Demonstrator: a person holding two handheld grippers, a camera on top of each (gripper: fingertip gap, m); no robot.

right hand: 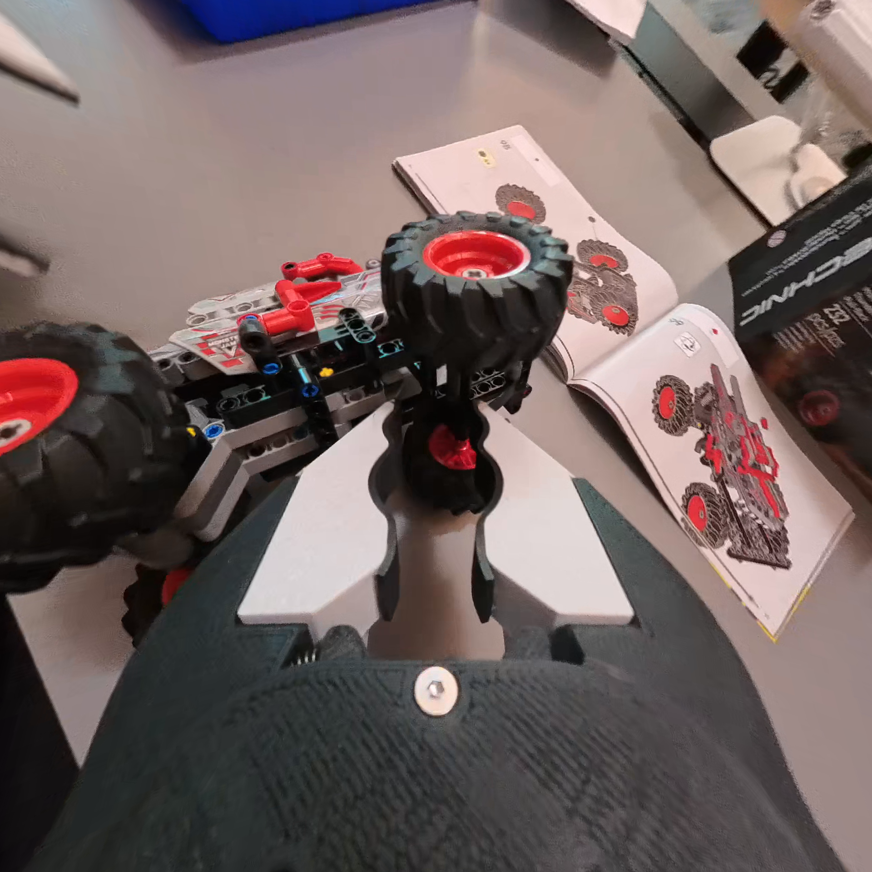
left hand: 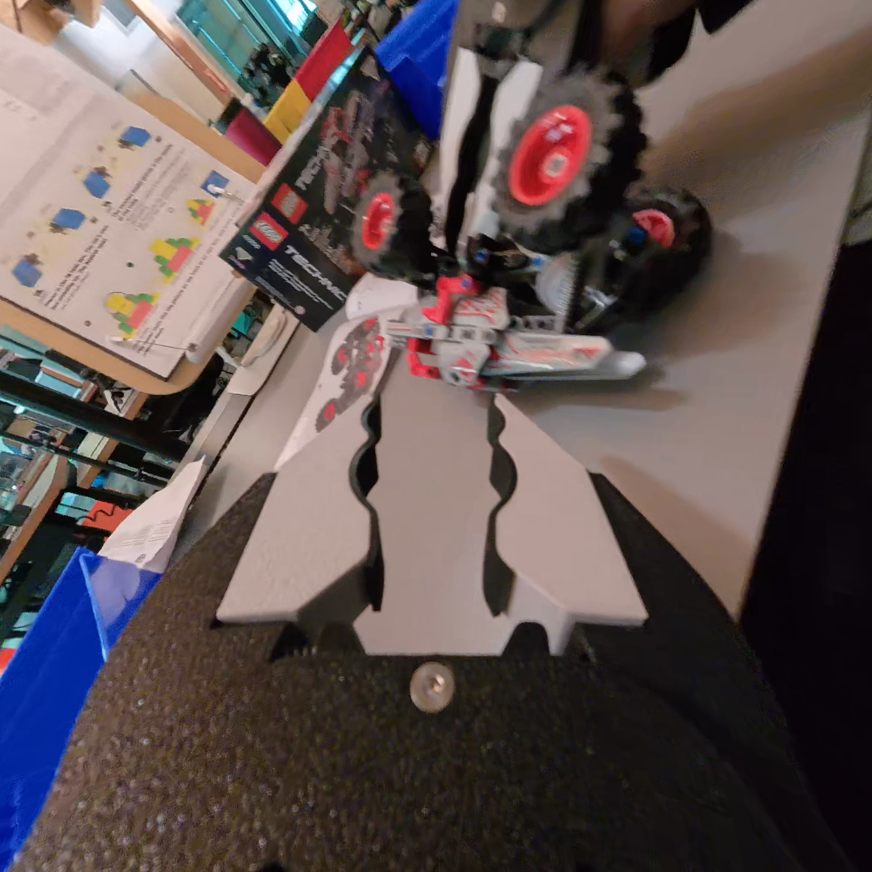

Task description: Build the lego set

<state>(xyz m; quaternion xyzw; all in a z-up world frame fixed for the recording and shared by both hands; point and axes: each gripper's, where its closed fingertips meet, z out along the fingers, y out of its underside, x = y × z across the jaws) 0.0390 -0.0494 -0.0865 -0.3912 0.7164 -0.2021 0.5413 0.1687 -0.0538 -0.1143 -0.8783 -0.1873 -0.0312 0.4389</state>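
Note:
A built lego monster truck (right hand: 283, 358), grey and black with red parts, lies on its side on the grey table (right hand: 236, 165). My right gripper (right hand: 441, 415) is shut on one of its black tyres with a red hub (right hand: 448, 472), which sits in the round notch of the pads. Another wheel (right hand: 476, 283) stands just above the fingers, and a third (right hand: 71, 424) is at the left. In the left wrist view the truck (left hand: 495, 330) lies just ahead of my left gripper (left hand: 434, 406), which is open and empty with bare table between its fingers.
An open instruction booklet (right hand: 684, 424) lies right of the truck, and the black set box (right hand: 811, 306) beyond it. The box (left hand: 330, 188) and booklet (left hand: 349, 373) also show in the left wrist view. Blue bins (left hand: 47, 660) (right hand: 292, 14) stand at the table's edges. One gripper's finger ends stand about 15 centimetres off the other's.

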